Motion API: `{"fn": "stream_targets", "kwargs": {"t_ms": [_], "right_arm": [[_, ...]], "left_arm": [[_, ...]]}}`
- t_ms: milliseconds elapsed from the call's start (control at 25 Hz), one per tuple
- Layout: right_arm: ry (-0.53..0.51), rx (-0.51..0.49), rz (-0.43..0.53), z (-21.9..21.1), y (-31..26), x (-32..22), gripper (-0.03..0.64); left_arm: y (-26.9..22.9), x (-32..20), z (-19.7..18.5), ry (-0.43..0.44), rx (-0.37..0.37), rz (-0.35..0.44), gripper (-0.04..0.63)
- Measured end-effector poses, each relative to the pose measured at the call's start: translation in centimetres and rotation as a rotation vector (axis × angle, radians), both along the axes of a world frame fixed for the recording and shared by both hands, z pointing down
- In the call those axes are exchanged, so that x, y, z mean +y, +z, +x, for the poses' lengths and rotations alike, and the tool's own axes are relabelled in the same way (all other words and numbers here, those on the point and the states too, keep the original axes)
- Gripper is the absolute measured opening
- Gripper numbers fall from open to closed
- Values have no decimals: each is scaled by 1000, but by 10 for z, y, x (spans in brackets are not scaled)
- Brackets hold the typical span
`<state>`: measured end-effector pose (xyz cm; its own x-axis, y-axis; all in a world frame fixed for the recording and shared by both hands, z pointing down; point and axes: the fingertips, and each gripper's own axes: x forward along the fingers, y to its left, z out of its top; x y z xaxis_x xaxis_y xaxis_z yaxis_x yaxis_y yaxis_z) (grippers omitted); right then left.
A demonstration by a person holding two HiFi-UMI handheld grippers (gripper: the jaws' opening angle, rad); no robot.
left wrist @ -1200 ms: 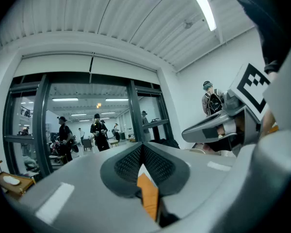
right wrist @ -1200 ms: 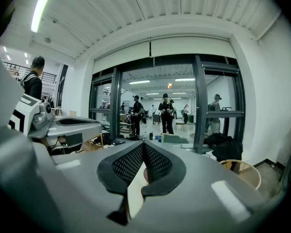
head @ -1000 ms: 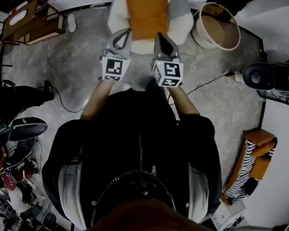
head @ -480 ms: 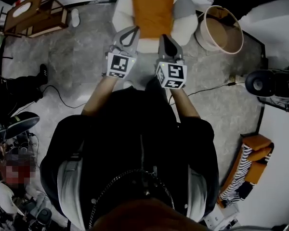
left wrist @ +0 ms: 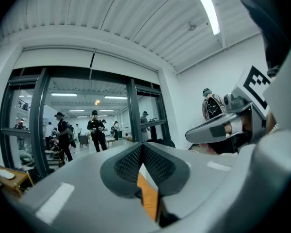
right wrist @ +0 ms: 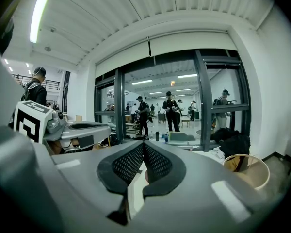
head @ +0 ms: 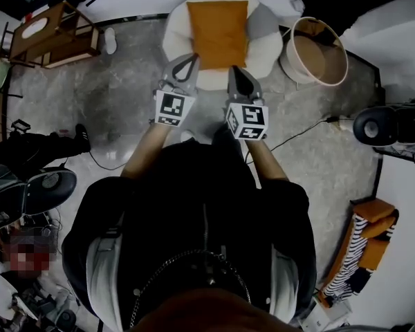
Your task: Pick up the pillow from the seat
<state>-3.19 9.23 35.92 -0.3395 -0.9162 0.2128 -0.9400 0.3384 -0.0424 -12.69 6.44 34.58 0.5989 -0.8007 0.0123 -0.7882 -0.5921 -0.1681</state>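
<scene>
Head view: the orange pillow [head: 218,33] lies flat on the white seat [head: 263,43], with the left hand-held gripper [head: 191,58] and right hand-held gripper [head: 232,70] hovering at its near edge. Left gripper view: jaws clenched, empty. Right gripper view: same deal, pinched together on nothing.

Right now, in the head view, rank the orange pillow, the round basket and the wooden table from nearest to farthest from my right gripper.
Measured from the right gripper:
1. The orange pillow, just ahead of the jaws on the white seat.
2. The round basket, on the floor to the right of the seat.
3. The wooden table, far off to the left.
</scene>
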Motion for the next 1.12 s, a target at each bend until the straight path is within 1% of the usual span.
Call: {"fn": "stream_targets", "kwargs": {"t_ms": [440,560,960,1120], "right_arm": [[15,-6,-42,11,8,4,3],[10,-9,-49,11,9,3,3],[6,-29,-29,30,4,-14,3],[-10,-38,-23,36,-1,-24,3]], "left_arm": [[4,-1,11,28,-4,-24,9],[6,-4,10,21,-5,-29,9],[10,-17,26,11,-18,-48,9],[14,-24,35,11,-44,-59,9]]}}
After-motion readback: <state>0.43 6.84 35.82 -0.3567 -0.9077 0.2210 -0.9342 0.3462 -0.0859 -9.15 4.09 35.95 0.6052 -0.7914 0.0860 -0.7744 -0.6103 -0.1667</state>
